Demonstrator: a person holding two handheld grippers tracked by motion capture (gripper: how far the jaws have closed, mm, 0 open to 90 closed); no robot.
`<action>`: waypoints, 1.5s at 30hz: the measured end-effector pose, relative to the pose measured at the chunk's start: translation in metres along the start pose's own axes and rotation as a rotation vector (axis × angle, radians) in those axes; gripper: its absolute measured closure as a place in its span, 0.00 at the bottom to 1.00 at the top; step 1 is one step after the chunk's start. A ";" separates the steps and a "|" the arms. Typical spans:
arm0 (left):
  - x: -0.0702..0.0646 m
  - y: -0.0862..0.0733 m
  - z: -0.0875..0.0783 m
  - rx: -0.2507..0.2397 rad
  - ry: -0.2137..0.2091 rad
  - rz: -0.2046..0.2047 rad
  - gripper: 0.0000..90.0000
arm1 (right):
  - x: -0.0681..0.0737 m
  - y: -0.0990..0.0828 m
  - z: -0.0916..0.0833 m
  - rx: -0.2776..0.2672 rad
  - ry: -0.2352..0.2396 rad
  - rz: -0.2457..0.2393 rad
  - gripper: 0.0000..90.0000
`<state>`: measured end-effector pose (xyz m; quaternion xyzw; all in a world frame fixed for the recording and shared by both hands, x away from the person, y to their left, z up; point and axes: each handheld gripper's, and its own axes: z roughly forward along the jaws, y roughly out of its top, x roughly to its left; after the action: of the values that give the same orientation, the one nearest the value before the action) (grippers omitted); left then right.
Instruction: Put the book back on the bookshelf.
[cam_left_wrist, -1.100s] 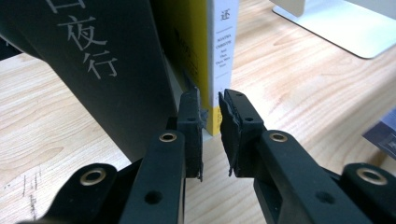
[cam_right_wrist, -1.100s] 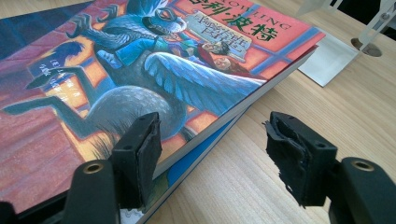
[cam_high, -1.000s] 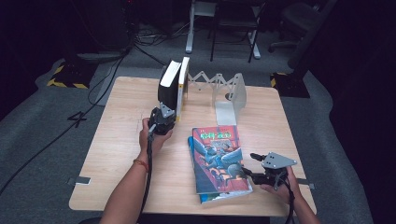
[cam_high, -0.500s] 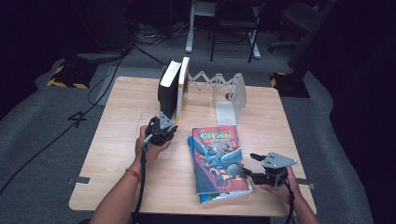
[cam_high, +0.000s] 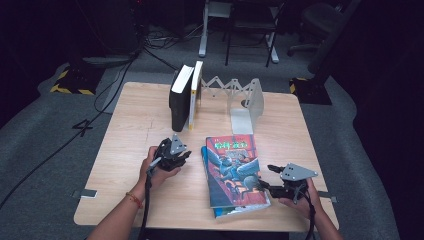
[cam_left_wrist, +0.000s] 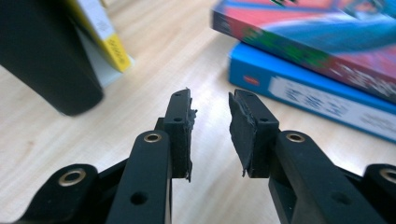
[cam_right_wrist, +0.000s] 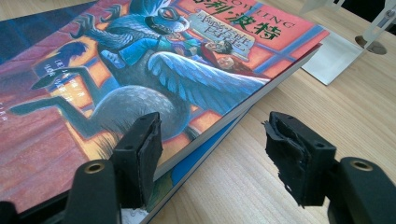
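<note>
While the right gripper (cam_right_wrist: 212, 154) rests with jaws parted at the near edge of the top book (cam_high: 234, 170), the left gripper (cam_left_wrist: 210, 122), left of it, has been opening, nothing between its jaws.

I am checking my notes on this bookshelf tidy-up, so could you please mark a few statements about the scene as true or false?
1. The red-covered book lies flat on top of a blue book. True.
2. Two books stand upright at the far side of the table. True: a black book and a white book with a yellow spine.
3. The left gripper is clamped on the black book. False: its fingers stand apart over bare wood, with nothing between them.
4. The right gripper is at the stack's near corner. True.
5. The white folding bookend lies on the flat books. False: it stands behind them.
</note>
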<state>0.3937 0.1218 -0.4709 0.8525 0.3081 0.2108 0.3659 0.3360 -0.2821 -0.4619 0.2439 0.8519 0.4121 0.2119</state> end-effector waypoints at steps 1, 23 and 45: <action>-0.002 -0.002 -0.002 0.003 -0.010 0.005 0.75 | 0.000 0.000 0.000 0.001 0.001 -0.001 0.40; -0.056 -0.038 -0.022 0.066 -0.181 0.106 0.58 | 0.011 0.015 -0.003 0.086 0.139 0.040 0.33; -0.062 -0.046 -0.016 0.075 -0.305 0.092 0.28 | -0.006 0.014 0.023 0.193 0.305 0.204 0.15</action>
<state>0.3229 0.1127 -0.5036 0.9009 0.2172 0.0841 0.3661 0.3569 -0.2642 -0.4634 0.2827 0.8807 0.3799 0.0133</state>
